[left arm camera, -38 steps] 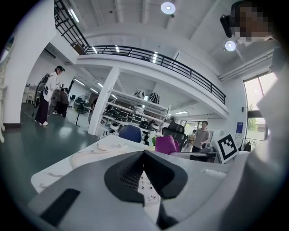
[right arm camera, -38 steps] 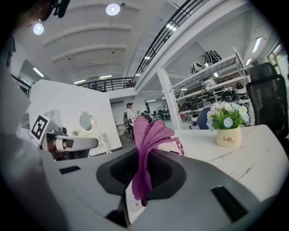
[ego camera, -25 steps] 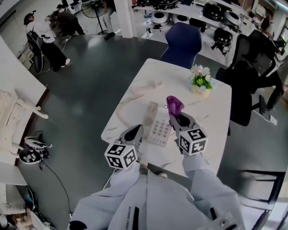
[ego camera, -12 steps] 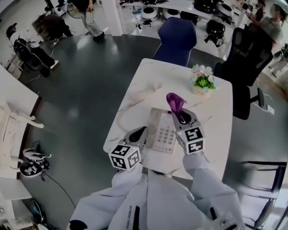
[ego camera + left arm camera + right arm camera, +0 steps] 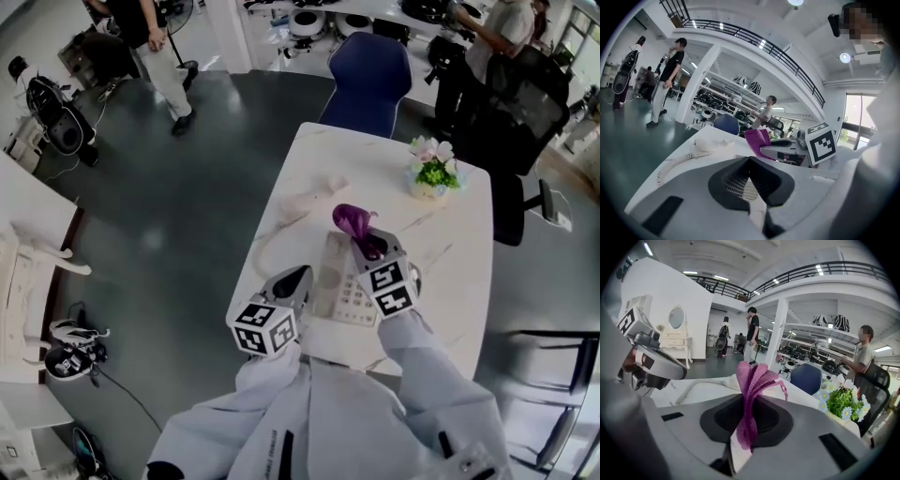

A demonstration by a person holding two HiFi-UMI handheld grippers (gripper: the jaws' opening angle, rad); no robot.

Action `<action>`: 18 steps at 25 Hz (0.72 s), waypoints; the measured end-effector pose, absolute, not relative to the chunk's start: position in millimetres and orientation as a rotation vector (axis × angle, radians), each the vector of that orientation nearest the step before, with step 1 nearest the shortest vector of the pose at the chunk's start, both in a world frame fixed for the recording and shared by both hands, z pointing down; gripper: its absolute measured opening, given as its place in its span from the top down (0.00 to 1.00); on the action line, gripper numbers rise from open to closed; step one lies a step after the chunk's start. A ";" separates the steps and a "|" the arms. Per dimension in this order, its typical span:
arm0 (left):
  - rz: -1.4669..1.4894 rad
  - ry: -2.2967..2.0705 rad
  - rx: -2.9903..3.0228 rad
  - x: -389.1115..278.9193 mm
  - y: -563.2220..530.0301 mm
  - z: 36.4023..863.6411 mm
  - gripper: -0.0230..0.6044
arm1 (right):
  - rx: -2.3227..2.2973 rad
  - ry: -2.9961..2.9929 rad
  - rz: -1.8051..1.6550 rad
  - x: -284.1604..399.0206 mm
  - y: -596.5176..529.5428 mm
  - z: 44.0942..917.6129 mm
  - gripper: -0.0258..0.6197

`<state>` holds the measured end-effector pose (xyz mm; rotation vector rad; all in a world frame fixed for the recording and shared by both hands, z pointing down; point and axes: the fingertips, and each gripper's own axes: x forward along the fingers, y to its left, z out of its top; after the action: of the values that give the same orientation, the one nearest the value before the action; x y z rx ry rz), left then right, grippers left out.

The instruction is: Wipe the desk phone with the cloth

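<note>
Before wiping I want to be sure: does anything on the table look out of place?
The handset lies off the desk phone, on the table beyond it, its cord trailing. Nothing else stands out.

This is a big open hall, part office and part laboratory. A white table [image 5: 281, 202] stands on a dark floor [image 5: 169, 216], with a blue chair [image 5: 367, 80] at its far edge and a black office chair [image 5: 525, 94] near its right edge. Long benches [image 5: 375, 11] carry round black-and-white machines. A railed balcony [image 5: 825, 269] runs above, and people [image 5: 150, 47] stand about.
</note>
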<state>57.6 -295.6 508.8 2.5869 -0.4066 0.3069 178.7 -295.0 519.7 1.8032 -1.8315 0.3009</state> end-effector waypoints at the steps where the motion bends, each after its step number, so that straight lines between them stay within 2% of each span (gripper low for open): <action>1: 0.307 -0.401 2.586 57.1 -297.2 509.3 0.97 | 1.793 -1.825 0.312 177.1 -296.6 523.3 0.90; 18: 0.342 -0.245 2.595 52.8 -305.5 516.7 0.97 | 1.691 -1.699 0.514 158.0 -295.4 564.7 0.90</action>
<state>52.8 -305.5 516.7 2.5950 -0.2455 0.3420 158.0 -295.4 564.7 1.6912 -1.6988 0.5144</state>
